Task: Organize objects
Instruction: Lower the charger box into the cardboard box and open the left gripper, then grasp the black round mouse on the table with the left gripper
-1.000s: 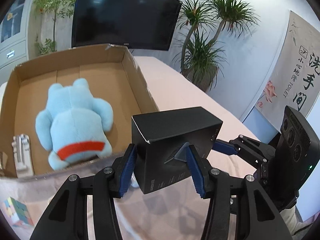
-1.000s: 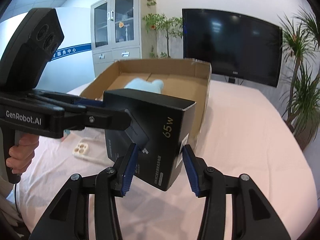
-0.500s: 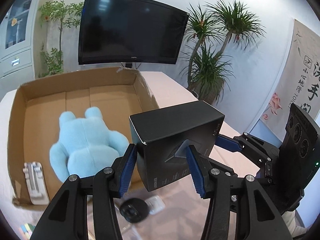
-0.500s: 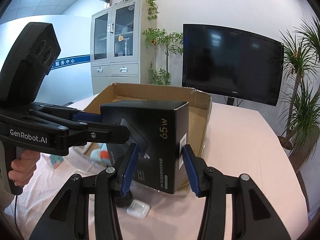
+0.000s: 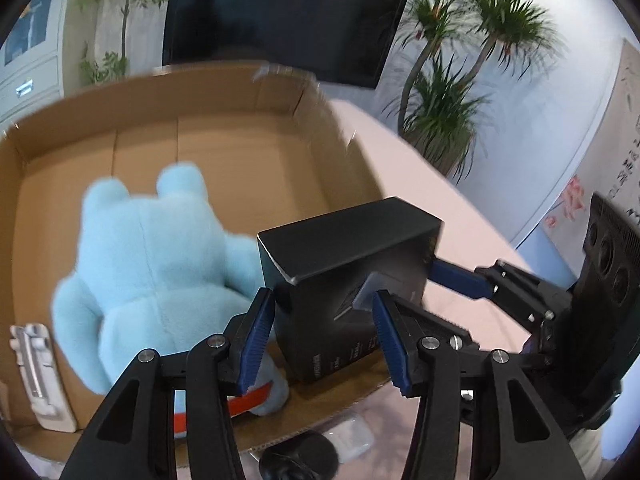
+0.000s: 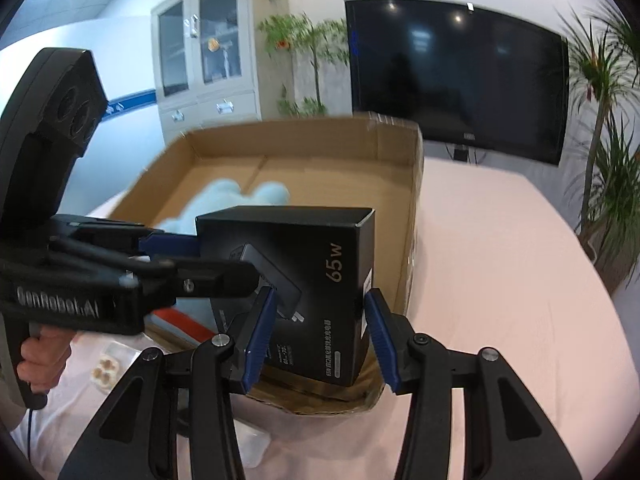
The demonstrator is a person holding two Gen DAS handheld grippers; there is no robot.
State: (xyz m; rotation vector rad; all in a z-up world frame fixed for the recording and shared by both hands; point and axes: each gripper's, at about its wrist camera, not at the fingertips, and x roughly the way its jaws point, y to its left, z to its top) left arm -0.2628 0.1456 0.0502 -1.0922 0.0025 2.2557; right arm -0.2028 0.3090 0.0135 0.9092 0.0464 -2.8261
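Note:
A black carton marked 65 W (image 5: 348, 248) (image 6: 316, 268) hangs above the near right corner of an open cardboard box (image 5: 240, 136) (image 6: 412, 216). My left gripper (image 5: 325, 326) is shut on it across one pair of sides. My right gripper (image 6: 320, 326) is shut on it across the other pair, and its blue fingers (image 5: 460, 280) reach in from the right. In the right wrist view the left gripper's fingers (image 6: 176, 244) come in from the left, held by a hand (image 6: 40, 356). A light blue plush toy (image 5: 152, 264) (image 6: 240, 196) lies inside the cardboard box, beside the carton.
A white oblong object (image 5: 34, 368) lies at the box's left wall. On the pink tablecloth (image 6: 500, 264) in front of the box sit a black round item (image 5: 296, 458), a white earbud case (image 5: 352, 440) and a small white holder (image 6: 105, 368). A television and plants stand behind.
Both grippers carried the black carton forward, from in front of the cardboard box to above its near right corner. The plush toy now looms closer. Both grips are unchanged.

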